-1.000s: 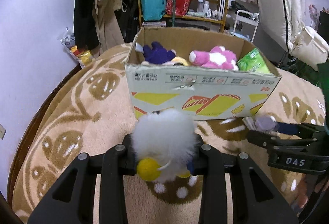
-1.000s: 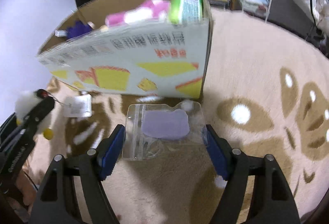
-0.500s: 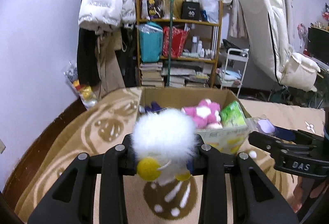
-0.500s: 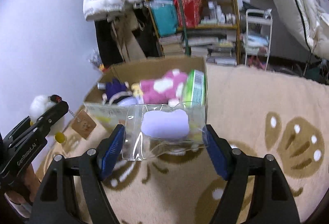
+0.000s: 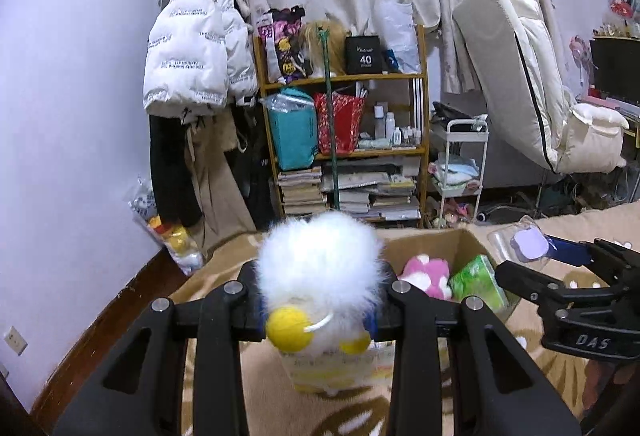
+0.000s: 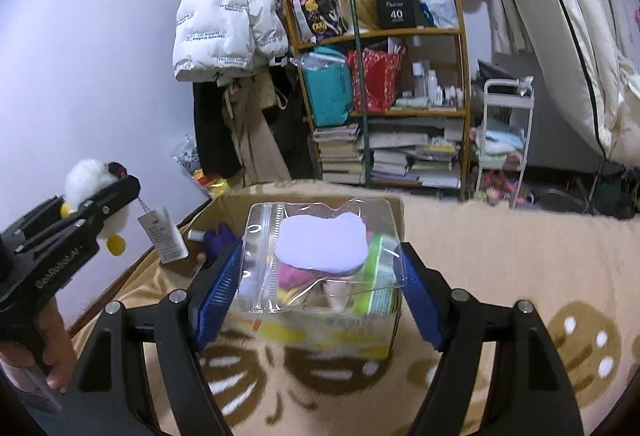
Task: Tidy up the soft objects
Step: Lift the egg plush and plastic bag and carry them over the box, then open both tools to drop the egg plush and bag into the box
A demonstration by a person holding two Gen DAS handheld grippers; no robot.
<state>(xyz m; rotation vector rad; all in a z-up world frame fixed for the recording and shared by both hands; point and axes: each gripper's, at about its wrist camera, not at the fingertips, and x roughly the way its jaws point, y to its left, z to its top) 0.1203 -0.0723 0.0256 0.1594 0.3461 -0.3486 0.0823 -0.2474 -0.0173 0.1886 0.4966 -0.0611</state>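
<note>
A big cardboard box (image 6: 394, 209) sits on the tan rug (image 6: 500, 256), with a pink plush (image 5: 426, 274) inside. The right gripper (image 6: 320, 276) squeezes a clear bag (image 6: 320, 256) above the box. The left gripper (image 5: 320, 296) squeezes a fluffy white toy (image 5: 320, 260) nearby.

Fluffy toy (image 5: 318, 264) white w/ yellow feet; zip bag (image 6: 320, 256) clear, pale lilac pad inside, held betw blue pads (image 6: 218, 294) of black right gripper (image 6: 320, 284). Cardboard box (image 5: 448, 244) brown, yellow/red print on front, holds pink+white plush (image 5: 426, 274), green pack (image 5: 478, 284), purple plush (image 6: 220, 240). Rug (image 6: 500, 276) beige w/ brown leaf shapes, white dots; jacket (image 5: 196, 47) white w/ dark lettering.
</note>
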